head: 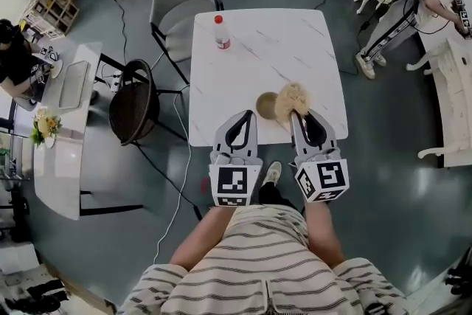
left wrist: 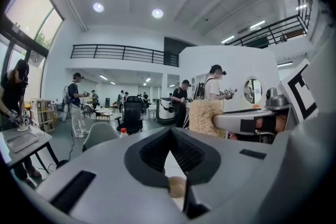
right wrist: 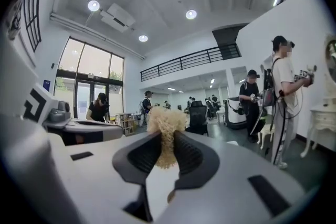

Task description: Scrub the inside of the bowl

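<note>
The right tongs (head: 300, 116) are clamped on one fibrous scrubber (head: 291, 99). It is gripped low, so its bushy head is left free beyond the tips for rubbing. The left tongs (head: 243, 116) are closed with nothing between them, probably kept spare for steadying. One brown bowl (head: 265, 105) is set on the surface (head: 295, 48) just ahead, between both tongs and at the scrubber's left. One bottle (head: 222, 33) is stood well beyond the left tongs.

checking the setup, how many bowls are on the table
1: the bowl sits near the table's front edge, beside the scrubber held in the right gripper. None seem hidden.
</note>
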{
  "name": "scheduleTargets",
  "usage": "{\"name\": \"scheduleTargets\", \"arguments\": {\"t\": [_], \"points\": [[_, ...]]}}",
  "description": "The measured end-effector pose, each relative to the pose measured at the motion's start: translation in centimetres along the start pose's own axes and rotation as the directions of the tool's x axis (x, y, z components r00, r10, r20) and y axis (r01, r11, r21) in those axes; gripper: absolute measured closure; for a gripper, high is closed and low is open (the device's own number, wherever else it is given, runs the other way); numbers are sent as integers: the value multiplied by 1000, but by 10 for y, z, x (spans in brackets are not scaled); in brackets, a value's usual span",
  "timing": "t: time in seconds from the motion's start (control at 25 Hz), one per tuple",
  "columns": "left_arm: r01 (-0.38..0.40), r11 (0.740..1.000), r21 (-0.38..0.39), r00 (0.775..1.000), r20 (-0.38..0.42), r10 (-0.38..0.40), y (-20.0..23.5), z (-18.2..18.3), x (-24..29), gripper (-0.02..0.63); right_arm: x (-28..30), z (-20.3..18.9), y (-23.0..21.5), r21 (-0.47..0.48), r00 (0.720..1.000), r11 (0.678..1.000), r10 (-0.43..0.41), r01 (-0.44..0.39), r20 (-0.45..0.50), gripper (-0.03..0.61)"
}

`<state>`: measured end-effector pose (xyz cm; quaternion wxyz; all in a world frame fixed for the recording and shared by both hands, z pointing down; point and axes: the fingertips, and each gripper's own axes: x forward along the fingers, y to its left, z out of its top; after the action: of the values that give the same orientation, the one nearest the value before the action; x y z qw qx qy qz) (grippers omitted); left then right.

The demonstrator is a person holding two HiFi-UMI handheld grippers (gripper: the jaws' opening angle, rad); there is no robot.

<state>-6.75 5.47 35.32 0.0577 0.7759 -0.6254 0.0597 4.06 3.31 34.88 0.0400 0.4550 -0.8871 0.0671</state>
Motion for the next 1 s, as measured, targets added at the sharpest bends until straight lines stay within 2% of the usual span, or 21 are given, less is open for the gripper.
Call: {"name": "scheduleTargets", "arguments": {"t": [0.32, 0.6, 0.8, 1.0], "points": [[-66, 998, 24, 994, -82, 68, -8, -15, 60, 609, 32, -19, -59, 46, 997, 997, 68, -66, -45, 498], [-63, 997, 32, 984, -164, 68, -3, -47, 98, 609, 70, -58, -72, 79, 986, 992, 108, -99, -124, 498], [-13, 999, 39, 976, -216, 21, 10, -76, 117, 609, 89, -89, -69, 84, 974, 992, 109, -94, -201, 497], [27, 1000, 3, 953, -301, -25, 17, -120, 130, 609, 100, -125, -70, 90, 955, 993, 94, -71, -280, 497]]}}
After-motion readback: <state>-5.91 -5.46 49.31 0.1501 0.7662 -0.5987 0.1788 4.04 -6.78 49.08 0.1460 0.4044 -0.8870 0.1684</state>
